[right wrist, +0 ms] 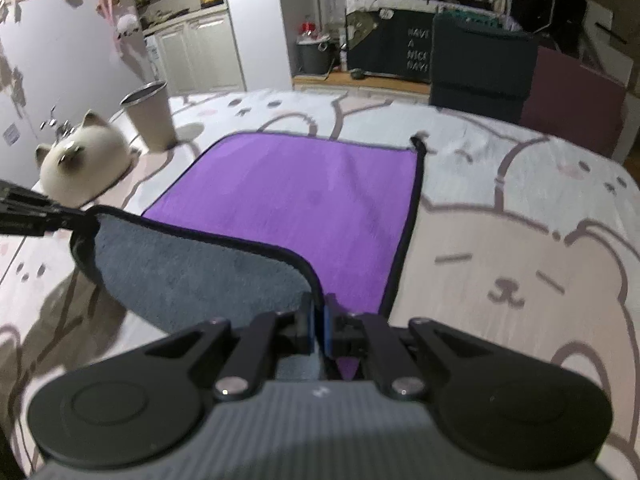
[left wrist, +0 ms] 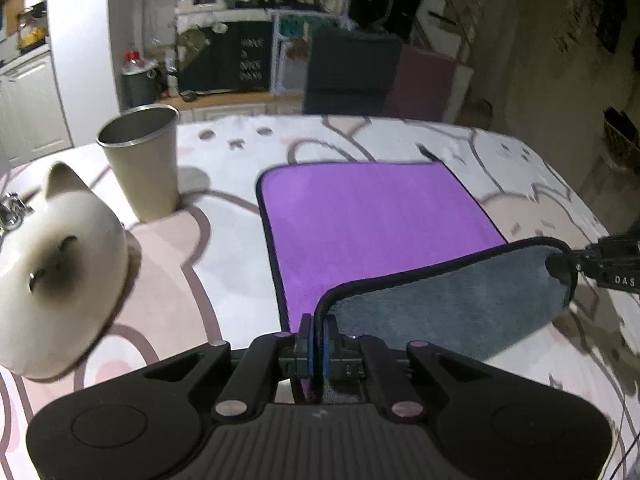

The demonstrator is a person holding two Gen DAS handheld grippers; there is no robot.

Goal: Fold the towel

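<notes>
1. Purple microfibre towel with grey underside and black piping: spread over the middle of the table, far edge flat, near edge lifted clear and turned up so the grey face shows.
2. Left gripper: blue-padded fingers pinched tight on the near left corner of the towel, black piping running up between them; seen in the right wrist view as a dark bar at the left edge, clamped on that same corner.
3. Right gripper: closed narrow on the near right corner, cloth trapped between the pads; seen in the left wrist view at the right edge, gripping the grey flap's end.
4. Raised edge: slung between the two grippers in a shallow arc, casting a shadow on the cloth below.
5. Small black hanging loop: at the far right corner of the towel, flat on the table.
6. White table covering printed with pale pink cartoon bears: under everything.
7. Plain metal tumbler: upright near the far left corner of the table, apart from the towel.
8. White ceramic cat-shaped jar with dark face: just beside the tumbler, by the left edge.
</notes>
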